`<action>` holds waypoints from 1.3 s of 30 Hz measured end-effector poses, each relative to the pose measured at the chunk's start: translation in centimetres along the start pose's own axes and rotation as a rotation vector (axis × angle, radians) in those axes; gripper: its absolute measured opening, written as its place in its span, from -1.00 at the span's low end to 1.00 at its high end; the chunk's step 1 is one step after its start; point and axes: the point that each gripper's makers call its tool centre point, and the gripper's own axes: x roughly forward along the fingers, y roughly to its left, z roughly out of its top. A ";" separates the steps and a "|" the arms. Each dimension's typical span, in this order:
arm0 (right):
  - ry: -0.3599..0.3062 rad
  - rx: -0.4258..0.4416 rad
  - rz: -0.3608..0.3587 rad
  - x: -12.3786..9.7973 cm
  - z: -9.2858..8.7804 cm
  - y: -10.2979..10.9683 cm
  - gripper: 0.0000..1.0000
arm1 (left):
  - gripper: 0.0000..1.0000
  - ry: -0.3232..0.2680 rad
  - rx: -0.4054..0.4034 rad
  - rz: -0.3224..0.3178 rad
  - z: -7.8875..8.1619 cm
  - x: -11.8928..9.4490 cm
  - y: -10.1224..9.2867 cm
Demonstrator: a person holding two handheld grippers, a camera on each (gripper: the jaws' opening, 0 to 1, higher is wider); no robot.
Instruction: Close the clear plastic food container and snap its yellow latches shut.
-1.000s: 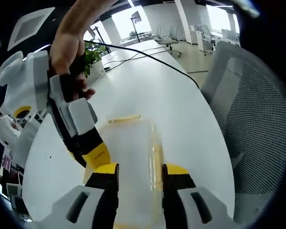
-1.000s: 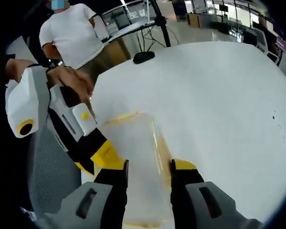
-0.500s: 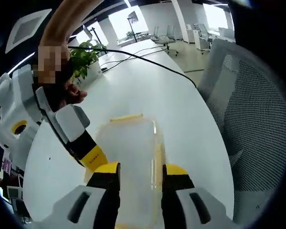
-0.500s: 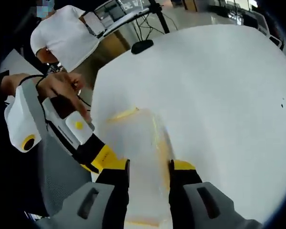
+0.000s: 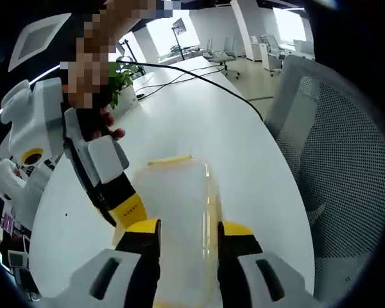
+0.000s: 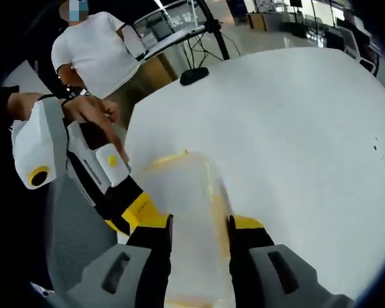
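Left gripper (image 5: 183, 231) jaws parted; right gripper (image 6: 199, 224) likewise.

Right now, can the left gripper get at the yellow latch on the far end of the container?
Probably yes. The left gripper already straddles the container, and the yellow latch lies straight ahead with bare table beyond it. The right gripper sits off to one side, not across the path.

Table (image 5: 199, 122) past the container (image 5: 176, 212) is wide open. A cable (image 5: 199, 77) crosses the far end by a plant (image 5: 125, 74). Mesh chair (image 5: 346, 167) crowds one edge.
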 end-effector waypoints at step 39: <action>-0.196 -0.068 -0.251 -4.9 -0.9 0.1 -0.10 | 0.01 -0.022 -0.215 0.093 -1.3 -3.4 1.1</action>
